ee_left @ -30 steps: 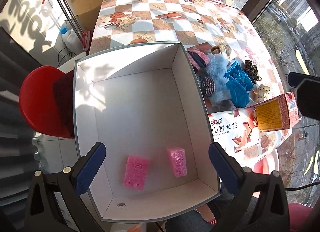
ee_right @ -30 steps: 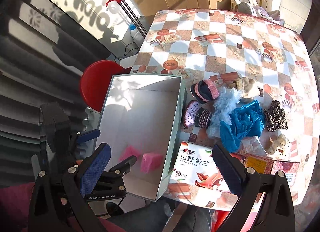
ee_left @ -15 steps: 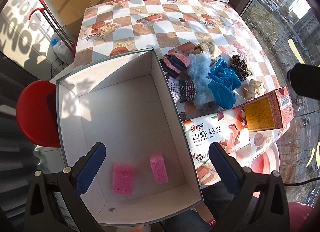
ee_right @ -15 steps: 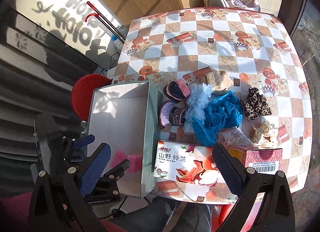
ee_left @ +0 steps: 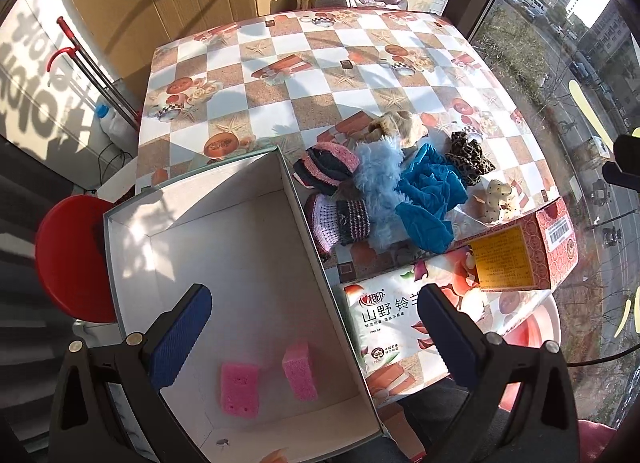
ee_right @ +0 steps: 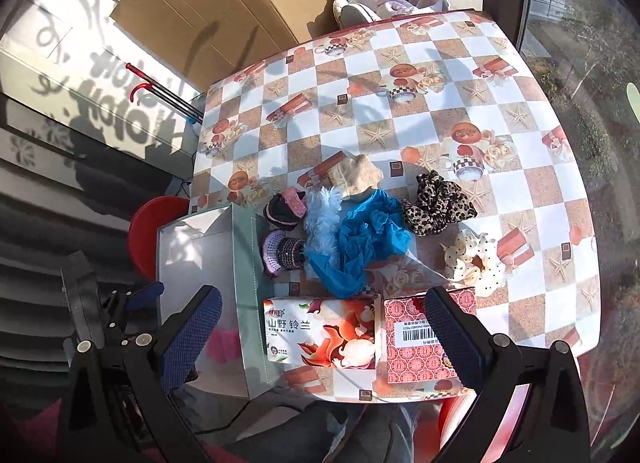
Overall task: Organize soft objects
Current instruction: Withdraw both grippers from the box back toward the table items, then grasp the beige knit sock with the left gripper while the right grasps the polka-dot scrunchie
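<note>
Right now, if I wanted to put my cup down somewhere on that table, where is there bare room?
The far half of the table, beyond the beige cloth, is bare. So is most of the box floor behind the two pink sponges. It is crowded between the box wall and the leopard scrunchie, and along the near edge, where the tissue pack and red carton sit.

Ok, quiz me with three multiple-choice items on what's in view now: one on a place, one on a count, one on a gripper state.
1. Where do the pink sponges lie?
A. inside the white box
B. on the tissue pack
C. on the red stool

2. How many pink sponges are in the box?
A. one
B. two
C. four

3. How does the left gripper stand?
A. shut on a sponge
B. shut on the blue cloth
C. open, holding nothing

Answers: 1 A, both lie on the box floor near its front wall. 2 B, two separate pink blocks show. 3 C, its blue pads are spread wide with nothing between them.
</note>
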Demonstrator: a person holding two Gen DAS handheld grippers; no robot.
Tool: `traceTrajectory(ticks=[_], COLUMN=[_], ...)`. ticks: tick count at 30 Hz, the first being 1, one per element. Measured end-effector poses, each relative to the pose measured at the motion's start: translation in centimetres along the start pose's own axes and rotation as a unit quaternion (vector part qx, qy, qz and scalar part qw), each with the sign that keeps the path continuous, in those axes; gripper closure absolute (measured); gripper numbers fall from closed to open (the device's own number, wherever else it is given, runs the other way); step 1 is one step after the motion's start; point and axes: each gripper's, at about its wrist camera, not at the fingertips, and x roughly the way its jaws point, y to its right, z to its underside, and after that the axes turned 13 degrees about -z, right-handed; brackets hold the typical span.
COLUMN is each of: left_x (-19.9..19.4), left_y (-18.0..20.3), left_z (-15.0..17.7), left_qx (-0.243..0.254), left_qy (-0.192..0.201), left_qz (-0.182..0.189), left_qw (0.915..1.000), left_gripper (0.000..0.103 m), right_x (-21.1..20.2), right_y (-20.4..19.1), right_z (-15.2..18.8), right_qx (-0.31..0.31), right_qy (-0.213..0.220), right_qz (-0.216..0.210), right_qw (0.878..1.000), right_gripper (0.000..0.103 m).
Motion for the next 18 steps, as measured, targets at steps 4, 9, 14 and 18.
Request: traceTrajectory(ticks=[4,9,14,18], left_x=[-0.1,0.5,2.6,4.9], left_y=[2.1,5.1,8.3,10.4], left_z=[-2.1,-4.8,-7.9,-11.1], left_qx=[0.021,0.048,0.081,0.087], left_qy=[0.012,0.021,0.010,-0.009], left_qz=[0.002,0.004,-0.007,-0.011], left_qw=[0.9997,0.9986,0.9966,0.9961], left_gripper=[0.000,0.000,0.000,0.000], right_x=[-2.7,-4.4,-2.8,0.2], right_y=[4.8,11.1,15.5,17.9], right_z=[0.0,0.3,0.2,0.0], right_qx=[0.048,0.114,0.146,0.143], right_qy=[0.018,0.023,-0.004,-0.042], right_qz=[0.032,0.071,0.074,0.083], right_qw=[0.998,0.991,0.987,0.985], right_gripper=[0.001,0.001,0.001,0.001])
